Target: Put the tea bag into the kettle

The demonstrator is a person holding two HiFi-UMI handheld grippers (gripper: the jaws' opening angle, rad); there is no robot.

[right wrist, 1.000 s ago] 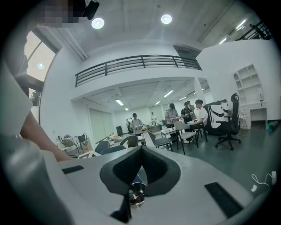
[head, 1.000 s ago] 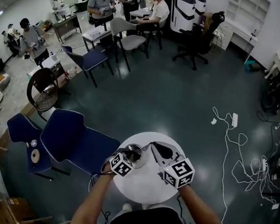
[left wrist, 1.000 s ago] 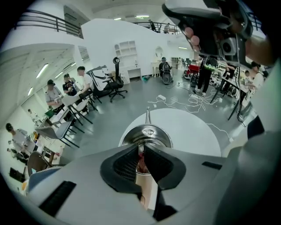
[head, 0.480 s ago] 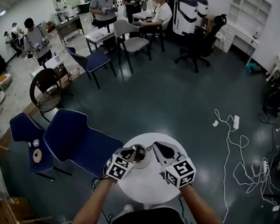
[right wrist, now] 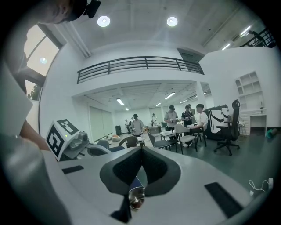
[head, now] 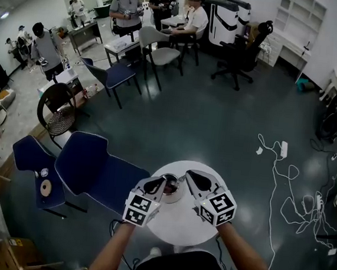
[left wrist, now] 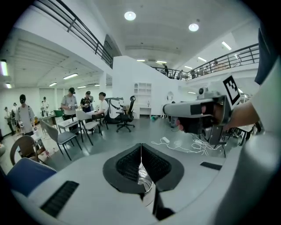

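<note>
A small metal kettle (head: 170,185) stands open on the round white table (head: 175,222), between my two grippers. My left gripper (head: 156,185) sits at the kettle's left rim, its jaws closed. In the left gripper view a thin, pale, crinkled tea bag (left wrist: 141,175) shows between the pads of the left gripper (left wrist: 141,149), with a loop of string under it. My right gripper (head: 193,176) hovers just right of the kettle, shut with nothing in it. Below the closed jaws of the right gripper (right wrist: 142,151), that gripper's view shows the kettle (right wrist: 135,201) as a round metal shape.
Two blue chairs (head: 88,166) stand close to the table's left side. White cables and a power strip (head: 282,149) lie on the floor to the right. Several people sit and stand at desks (head: 124,43) far across the room.
My left gripper has drawn back from over the kettle toward me, its marker cube lower in the head view. The right gripper has barely moved.
</note>
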